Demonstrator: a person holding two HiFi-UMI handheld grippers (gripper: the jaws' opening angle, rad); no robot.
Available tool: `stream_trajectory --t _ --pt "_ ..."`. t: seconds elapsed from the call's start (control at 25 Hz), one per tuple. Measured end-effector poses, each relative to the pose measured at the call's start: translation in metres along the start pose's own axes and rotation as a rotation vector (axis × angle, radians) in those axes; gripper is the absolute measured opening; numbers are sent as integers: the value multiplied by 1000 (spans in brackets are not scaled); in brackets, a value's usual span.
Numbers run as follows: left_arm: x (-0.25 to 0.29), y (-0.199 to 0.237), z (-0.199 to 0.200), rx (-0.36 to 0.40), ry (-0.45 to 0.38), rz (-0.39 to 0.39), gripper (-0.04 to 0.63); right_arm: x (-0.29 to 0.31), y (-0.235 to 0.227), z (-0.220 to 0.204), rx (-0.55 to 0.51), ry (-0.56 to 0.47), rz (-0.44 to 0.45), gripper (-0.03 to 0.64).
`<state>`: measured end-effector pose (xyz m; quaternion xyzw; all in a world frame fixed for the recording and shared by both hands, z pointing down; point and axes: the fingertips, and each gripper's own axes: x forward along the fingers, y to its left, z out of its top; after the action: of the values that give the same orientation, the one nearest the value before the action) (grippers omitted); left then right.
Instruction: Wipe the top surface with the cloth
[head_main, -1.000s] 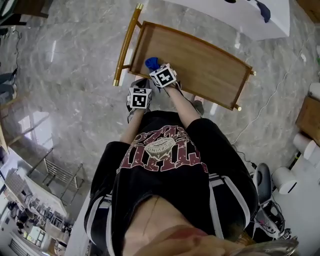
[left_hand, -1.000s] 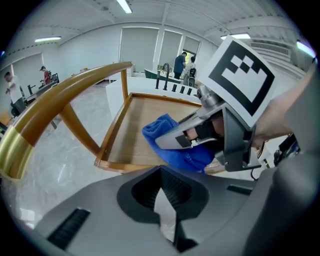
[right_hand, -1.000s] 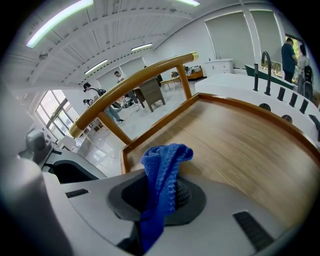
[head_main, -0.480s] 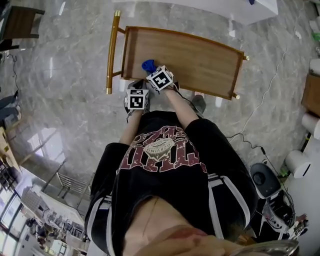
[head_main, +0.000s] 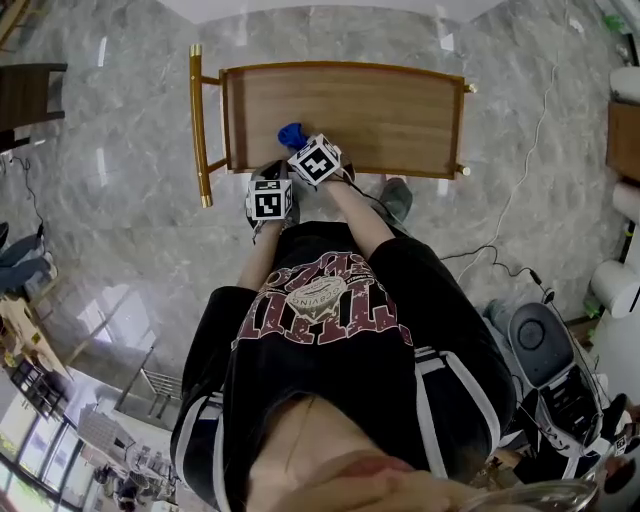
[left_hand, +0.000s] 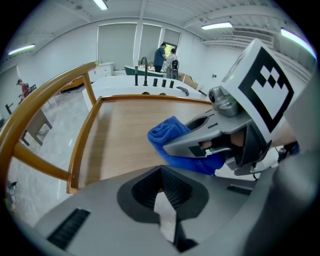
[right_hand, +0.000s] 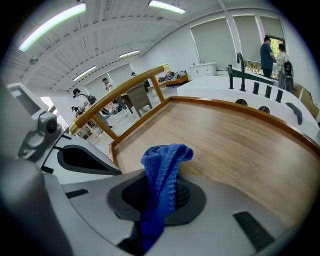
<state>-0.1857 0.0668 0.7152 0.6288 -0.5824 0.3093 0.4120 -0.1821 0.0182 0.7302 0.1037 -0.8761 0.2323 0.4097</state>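
Two grippers are in play, each carrying one marker cube, along with one blue cloth and one wooden top with a single brass-coloured handle rail (head_main: 196, 120) along its left end. Right gripper (head_main: 303, 148) has its jaws clamped narrowly on the cloth (head_main: 291, 133). In the right gripper view the blue knit (right_hand: 162, 165) is pinched between the dark pads and bunches up out past them, over the near left part of the wooden top (head_main: 380, 110). Whether the bunch presses on the wood I cannot tell. Left gripper (head_main: 270, 172) sits just beside the right one, on its left, at the near edge of the top. In its own view its jaws are drawn together with only a pale sliver showing between them, and they hold nothing. That same view shows the other gripper at the right with the cloth (left_hand: 167, 132) sticking out ahead of it above the wood (left_hand: 120, 135), and the rail (left_hand: 45, 105) curves by on the left. Compared with a second ago, the head view has swung, so the top now lies squarer across the frame. The two grippers and the cloth keep much the same place on it — near edge, towards the rail end — and the grip on the cloth is unchanged.
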Motion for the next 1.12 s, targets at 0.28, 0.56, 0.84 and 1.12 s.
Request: stream_trajectory --t 0.28,0.56,0.84,1.12 --pt "7 -15 3 58 19 -38 46 -13 -8 -13 50 -12 -26 57" --pt "17 -39 10 117 37 -75 46 -28 -25 -25 87 -30 -61 57" --pt "29 -62 16 178 51 -118 46 -46 -46 -41 124 -37 -98 57" --pt "35 -89 24 236 60 -170 46 -67 -64 -56 186 -49 -143 57"
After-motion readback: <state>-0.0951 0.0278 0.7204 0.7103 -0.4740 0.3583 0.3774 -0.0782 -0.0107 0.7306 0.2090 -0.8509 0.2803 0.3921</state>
